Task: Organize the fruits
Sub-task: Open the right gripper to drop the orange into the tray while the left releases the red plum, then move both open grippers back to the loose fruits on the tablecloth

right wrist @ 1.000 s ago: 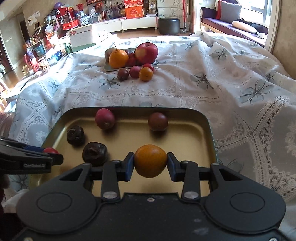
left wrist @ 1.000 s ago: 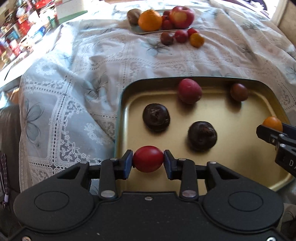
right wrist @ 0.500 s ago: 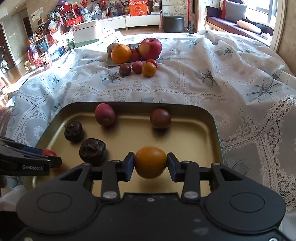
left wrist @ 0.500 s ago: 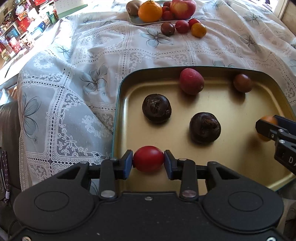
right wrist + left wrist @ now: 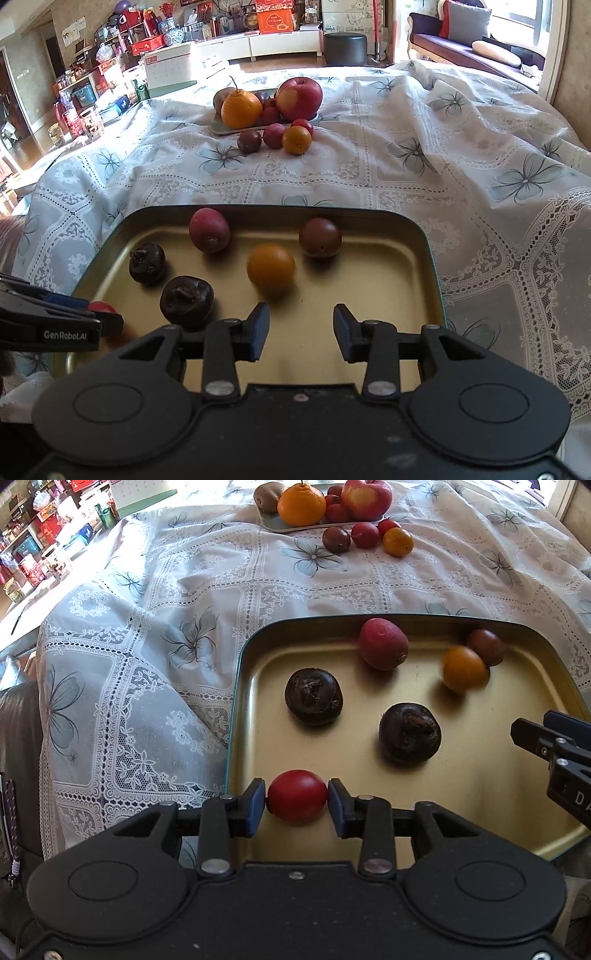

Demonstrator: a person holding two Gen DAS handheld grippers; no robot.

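A gold tray lies on the lace tablecloth. My left gripper is shut on a small red fruit over the tray's near left part; that fruit also shows in the right wrist view. My right gripper is open and empty over the tray's near side. A small orange fruit lies in the tray just ahead of it. Two dark wrinkled fruits, a red plum and a brown fruit also lie in the tray.
At the far side of the table a small plate holds an orange, an apple and smaller fruits. Three small fruits lie on the cloth in front of it. Shelves and a sofa stand beyond.
My right gripper has opened and let go of the orange fruit, which now lies further in on the tray near the brown fruit. My left gripper still holds the red fruit.
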